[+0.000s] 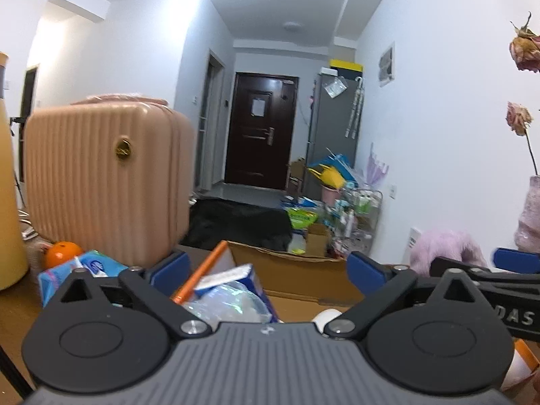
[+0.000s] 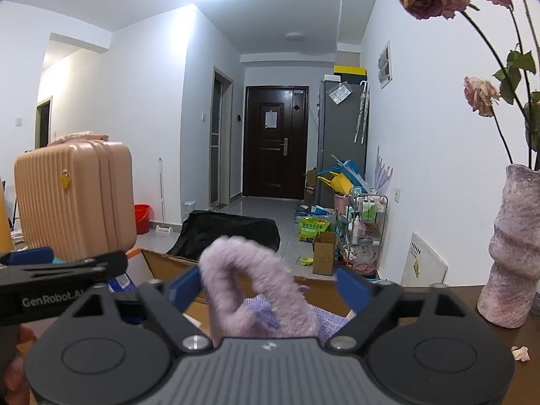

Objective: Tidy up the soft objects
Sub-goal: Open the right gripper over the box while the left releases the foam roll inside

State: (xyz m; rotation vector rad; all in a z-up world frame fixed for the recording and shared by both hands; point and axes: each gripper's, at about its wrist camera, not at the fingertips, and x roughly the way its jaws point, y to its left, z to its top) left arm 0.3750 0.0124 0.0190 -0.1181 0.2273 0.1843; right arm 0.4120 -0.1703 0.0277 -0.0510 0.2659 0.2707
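Observation:
A fluffy lilac bag (image 2: 256,287) with a looped handle sits between the spread fingers of my right gripper (image 2: 270,285), which is open; the handle leans against the left blue pad (image 2: 187,281). The same bag shows at the right in the left wrist view (image 1: 442,249). My left gripper (image 1: 266,266) is open over an open cardboard box (image 1: 303,263) that holds a blue tissue pack in clear wrap (image 1: 233,290). A blue-white knitted cloth (image 2: 324,320) lies under the bag.
A pink ribbed case (image 1: 104,175) stands at the left on the wooden table (image 1: 17,310), with a small orange ball (image 1: 62,251) and a blue tissue pack (image 1: 84,268) before it. A lilac vase with dried roses (image 2: 513,253) stands at the right.

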